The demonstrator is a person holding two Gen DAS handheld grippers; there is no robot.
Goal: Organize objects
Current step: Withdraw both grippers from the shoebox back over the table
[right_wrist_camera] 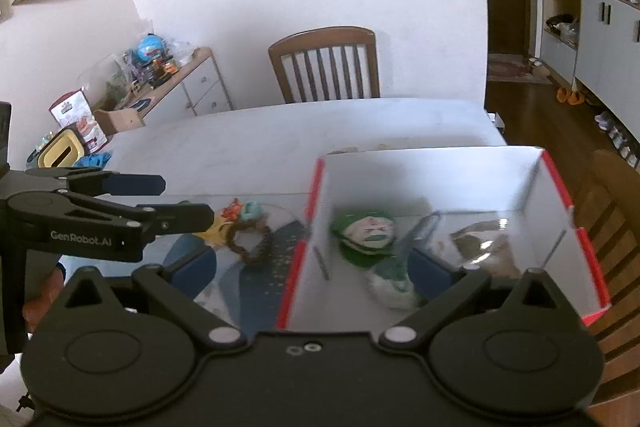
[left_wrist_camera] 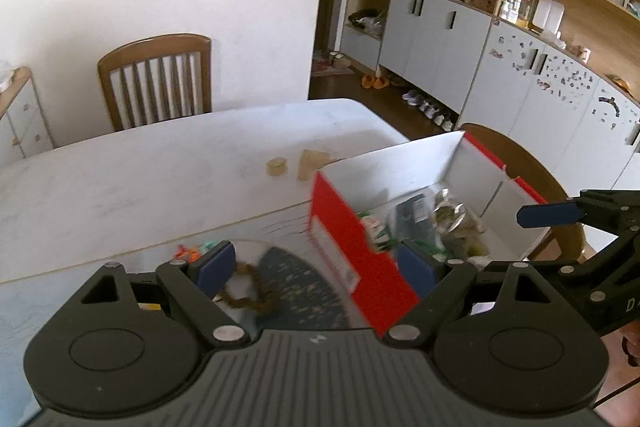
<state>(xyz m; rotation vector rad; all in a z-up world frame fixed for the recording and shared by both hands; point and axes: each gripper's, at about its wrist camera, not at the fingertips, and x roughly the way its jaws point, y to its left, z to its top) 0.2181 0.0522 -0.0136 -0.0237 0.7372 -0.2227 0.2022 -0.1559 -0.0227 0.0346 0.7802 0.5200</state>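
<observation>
A red and white cardboard box (left_wrist_camera: pixel 340 239) stands open on the white table (left_wrist_camera: pixel 160 167); it also shows in the right wrist view (right_wrist_camera: pixel 440 179). Inside lie a green packet (right_wrist_camera: pixel 366 233), a dark packet (left_wrist_camera: pixel 414 219) and a shiny clear bag (right_wrist_camera: pixel 480 243). Left of the box, a brown beaded string (left_wrist_camera: pixel 256 297) lies on a dark blue patterned mat (left_wrist_camera: pixel 304 287), with small orange and teal pieces (right_wrist_camera: pixel 244 211) beside it. My left gripper (left_wrist_camera: pixel 316 267) is open, spanning the box's near wall. My right gripper (right_wrist_camera: pixel 312 267) is open over the box's left edge. Both hold nothing.
Two small tan blocks (left_wrist_camera: pixel 296 163) lie on the table behind the box. Wooden chairs stand at the far side (left_wrist_camera: pixel 156 79) and right of the table (left_wrist_camera: pixel 532 171). A sideboard with toys (right_wrist_camera: pixel 160 83) lines the left wall; white cabinets (left_wrist_camera: pixel 520 67) stand on the right.
</observation>
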